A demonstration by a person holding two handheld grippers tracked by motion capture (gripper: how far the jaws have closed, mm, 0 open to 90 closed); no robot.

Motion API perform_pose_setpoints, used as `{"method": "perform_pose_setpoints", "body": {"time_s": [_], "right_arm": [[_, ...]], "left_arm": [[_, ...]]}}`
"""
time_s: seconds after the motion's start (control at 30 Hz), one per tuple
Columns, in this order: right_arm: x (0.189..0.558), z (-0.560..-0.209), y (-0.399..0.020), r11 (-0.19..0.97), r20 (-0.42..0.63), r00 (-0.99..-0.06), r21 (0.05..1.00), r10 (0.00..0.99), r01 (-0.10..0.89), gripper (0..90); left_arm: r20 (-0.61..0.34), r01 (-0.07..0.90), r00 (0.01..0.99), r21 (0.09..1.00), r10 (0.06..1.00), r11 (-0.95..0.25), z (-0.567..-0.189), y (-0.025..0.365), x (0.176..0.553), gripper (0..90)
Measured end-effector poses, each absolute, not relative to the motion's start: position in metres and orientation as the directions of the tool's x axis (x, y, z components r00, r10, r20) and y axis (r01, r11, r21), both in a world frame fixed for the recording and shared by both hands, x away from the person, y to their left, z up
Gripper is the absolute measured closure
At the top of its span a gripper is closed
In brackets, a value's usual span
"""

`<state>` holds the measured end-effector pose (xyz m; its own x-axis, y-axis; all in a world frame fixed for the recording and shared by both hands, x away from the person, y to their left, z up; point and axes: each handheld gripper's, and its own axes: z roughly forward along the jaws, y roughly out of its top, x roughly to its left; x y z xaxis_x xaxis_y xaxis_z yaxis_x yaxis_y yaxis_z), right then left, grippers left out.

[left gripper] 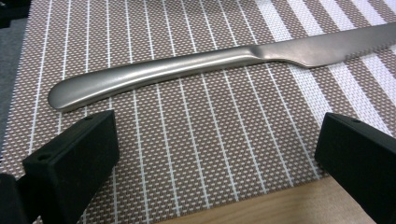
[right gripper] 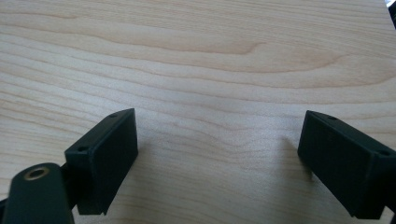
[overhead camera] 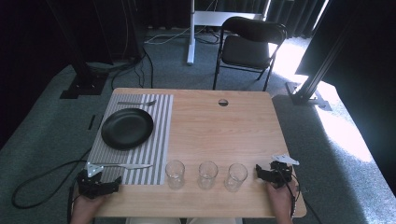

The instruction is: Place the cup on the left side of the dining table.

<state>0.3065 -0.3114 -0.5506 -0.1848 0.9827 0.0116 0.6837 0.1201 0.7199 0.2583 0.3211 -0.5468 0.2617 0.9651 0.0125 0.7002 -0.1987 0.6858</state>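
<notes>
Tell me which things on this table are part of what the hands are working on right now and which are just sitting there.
In play:
- knife on the striped placemat, just ahead of the open left tool
- black plate and fork on the same mat, likely the same place setting

Lying about:
- three empty glasses in a row
- chair behind the table
- right tool, open over bare wood

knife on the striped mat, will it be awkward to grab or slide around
The knife looks like solid brushed metal, so probably stiff and fairly heavy for its size. It lies flat on the woven placemat, so the jaws may struggle to get under it. The smooth rounded handle could slip between hard pads.
</notes>
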Motion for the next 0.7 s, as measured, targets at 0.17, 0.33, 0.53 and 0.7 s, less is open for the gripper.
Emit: {"method": "perform_pose_setpoints", "body": {"time_s": [0.17, 0.33, 0.53, 0.7], "right_arm": [[0.3065, -0.5506, -0.3115, 0.120, 0.013, -0.185, 0.720, 0.983, 0.684, 11.4], [0.3065, -0.5507, -0.3115, 0.119, 0.013, -0.184, 0.720, 0.983, 0.684, 11.3], [0.3067, -0.5507, -0.3117, 0.118, 0.012, -0.182, 0.720, 0.983, 0.684, 11.4], [0.3070, -0.5507, -0.3121, 0.114, 0.012, -0.177, 0.720, 0.984, 0.685, 11.4]], "left_arm": [[0.012, 0.700, 0.274, 0.683, 0.962, -0.208, -0.5465, 0.3222, 0.2581, 0.1], [0.014, 0.694, 0.287, 0.687, 0.958, -0.218, -0.5470, 0.3234, 0.2571, 0.2], [0.014, 0.693, 0.290, 0.687, 0.957, -0.220, -0.5471, 0.3236, 0.2569, 0.3], [0.015, 0.694, 0.292, 0.685, 0.956, -0.223, -0.5469, 0.3238, 0.2572, 0.3]]}}
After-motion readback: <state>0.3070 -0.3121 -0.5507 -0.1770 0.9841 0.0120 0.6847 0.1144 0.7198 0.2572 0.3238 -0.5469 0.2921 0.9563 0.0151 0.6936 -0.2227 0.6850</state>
